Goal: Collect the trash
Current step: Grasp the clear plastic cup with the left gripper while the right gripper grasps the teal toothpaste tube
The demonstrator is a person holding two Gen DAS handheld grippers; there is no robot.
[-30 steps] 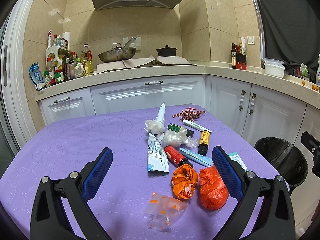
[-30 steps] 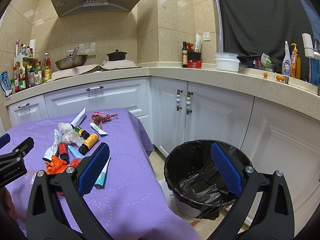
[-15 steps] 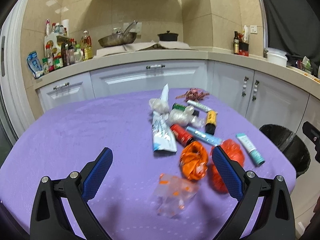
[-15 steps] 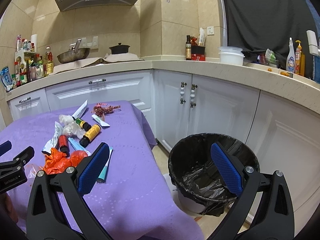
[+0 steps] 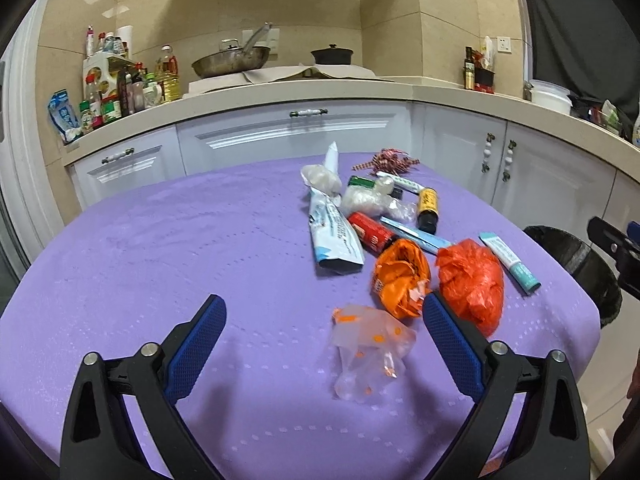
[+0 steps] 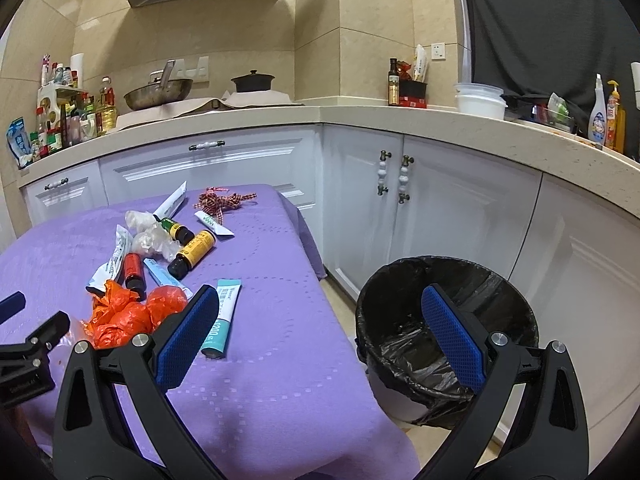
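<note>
The left claw (image 5: 320,318), spread but just narrowing, frames a clear plastic bag (image 5: 370,350) near the table's (image 5: 160,240) right edge, while the spread right claw (image 6: 320,308) hangs empty beside the bin (image 6: 444,336).

In the left wrist view the black bin (image 5: 576,264) is half hidden behind the tabletop (image 5: 160,248) edge, the right tongs (image 5: 616,248) are cut off at the picture's border, and the labels on the far bottles (image 5: 120,96) are too small to read.

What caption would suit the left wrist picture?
Open left hand-held gripper hovers over a clear plastic bag among trash on a purple tablecloth.
</note>
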